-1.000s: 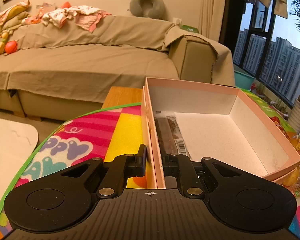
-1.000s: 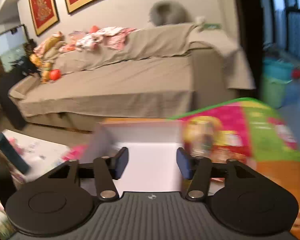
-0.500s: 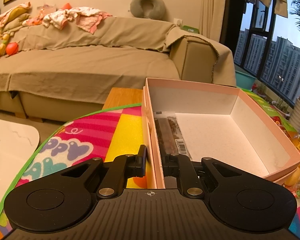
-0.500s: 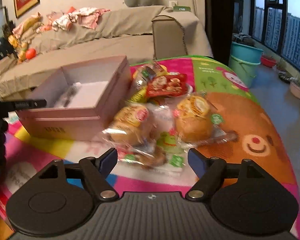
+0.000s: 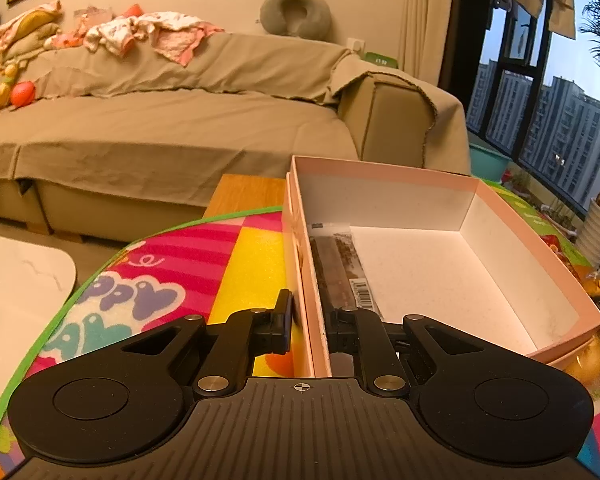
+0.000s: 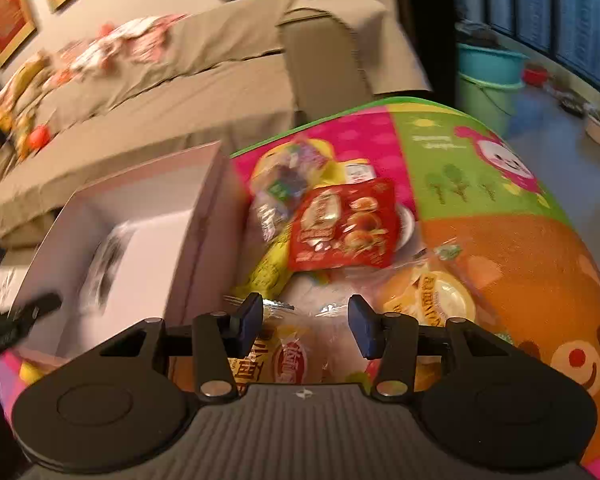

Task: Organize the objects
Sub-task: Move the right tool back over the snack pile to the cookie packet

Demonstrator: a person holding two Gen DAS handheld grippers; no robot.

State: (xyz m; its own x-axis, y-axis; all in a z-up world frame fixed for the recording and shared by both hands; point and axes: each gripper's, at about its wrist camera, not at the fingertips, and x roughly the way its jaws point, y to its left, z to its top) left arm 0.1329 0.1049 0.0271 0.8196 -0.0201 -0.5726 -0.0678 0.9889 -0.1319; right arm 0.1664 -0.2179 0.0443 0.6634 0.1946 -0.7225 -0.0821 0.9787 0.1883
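A pink box (image 5: 520,224) with a white inside lies open on the colourful play mat (image 5: 172,264). A dark flat snack packet (image 5: 340,272) lies along the box's left inner wall. My left gripper (image 5: 310,320) is shut on the box's left wall, one finger outside and one inside. In the right wrist view the box (image 6: 196,216) is at the left. My right gripper (image 6: 306,322) is open just above a wrapped bun (image 6: 296,356) in a pile of snack packs. A red packet (image 6: 342,228) and another wrapped bun (image 6: 428,300) lie beyond it.
A covered sofa (image 5: 160,120) with clothes stands behind the mat. A white low table (image 5: 16,280) is at the left. Teal buckets (image 6: 488,80) stand by the window at the right. The left gripper's fingers (image 6: 16,320) show at the left edge of the right wrist view.
My right gripper swung away from the box to the snack pile, then dropped close over a wrapped bun, its jaws narrower than half a second ago. My left gripper kept its hold on the box wall.
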